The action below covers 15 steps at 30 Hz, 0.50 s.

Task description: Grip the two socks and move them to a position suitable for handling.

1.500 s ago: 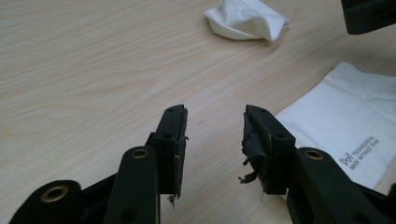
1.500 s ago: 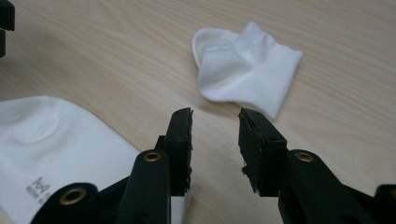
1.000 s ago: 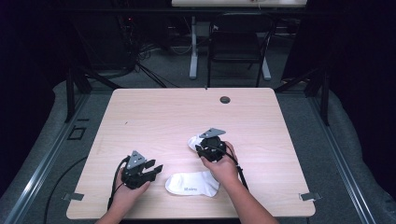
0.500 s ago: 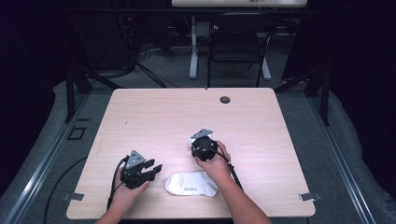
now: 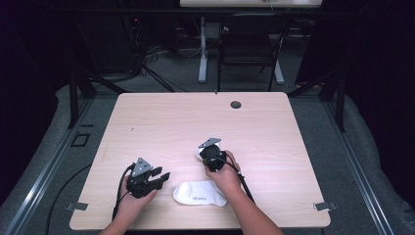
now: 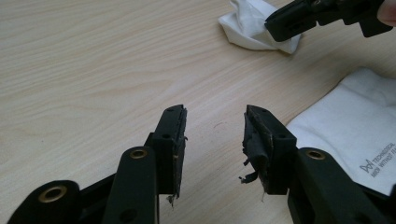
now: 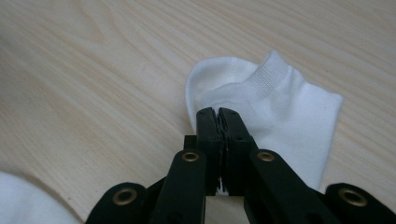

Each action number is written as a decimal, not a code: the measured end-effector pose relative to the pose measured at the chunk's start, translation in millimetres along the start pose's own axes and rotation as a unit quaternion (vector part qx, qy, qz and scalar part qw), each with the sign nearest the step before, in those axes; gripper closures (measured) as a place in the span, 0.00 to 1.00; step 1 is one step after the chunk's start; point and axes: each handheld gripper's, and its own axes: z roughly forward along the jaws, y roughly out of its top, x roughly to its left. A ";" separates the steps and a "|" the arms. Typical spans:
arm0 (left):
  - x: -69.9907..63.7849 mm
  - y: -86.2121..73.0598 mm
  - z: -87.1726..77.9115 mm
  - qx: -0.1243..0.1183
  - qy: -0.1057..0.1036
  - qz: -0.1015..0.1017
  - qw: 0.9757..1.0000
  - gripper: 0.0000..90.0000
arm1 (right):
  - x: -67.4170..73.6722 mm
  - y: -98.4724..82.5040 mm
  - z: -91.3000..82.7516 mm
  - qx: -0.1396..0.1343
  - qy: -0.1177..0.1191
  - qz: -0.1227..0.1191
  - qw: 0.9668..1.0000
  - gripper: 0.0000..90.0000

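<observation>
White sock [image 7: 275, 107] pinched at its edge on the wooden table [image 5: 161, 122].
The right gripper [image 7: 218, 116], jaws just closed, presses the fabric near mid-table; the left gripper [image 6: 214, 135] hangs spread over bare wood, with a second sock [image 5: 199, 193] flat just beside it.

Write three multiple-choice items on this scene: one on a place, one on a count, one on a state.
1. Where does the flat sock lie?
A. between the two hands
B. at the table's far edge
C. on the floor

2. How many white socks are on the table?
A. one
B. two
C. four

3. How does the right gripper stand?
A. wide open
B. shut on the far sock
C. shut on a cable

Key: 1 A, the high view shows it there. 2 B, one flat, one gripped. 3 B, its fingers pinch the fabric.
</observation>
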 end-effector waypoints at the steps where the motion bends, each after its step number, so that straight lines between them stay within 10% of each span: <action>1: 0.1 0.0 0.1 0.000 0.000 -0.001 1.000 0.65 | 1.1 0.0 -1.6 0.003 0.003 0.000 1.000 0.98; 15: 0.6 -0.2 1.0 0.002 0.004 -0.001 1.000 0.65 | 26.1 -2.8 -16.7 -0.020 0.045 0.004 0.999 0.98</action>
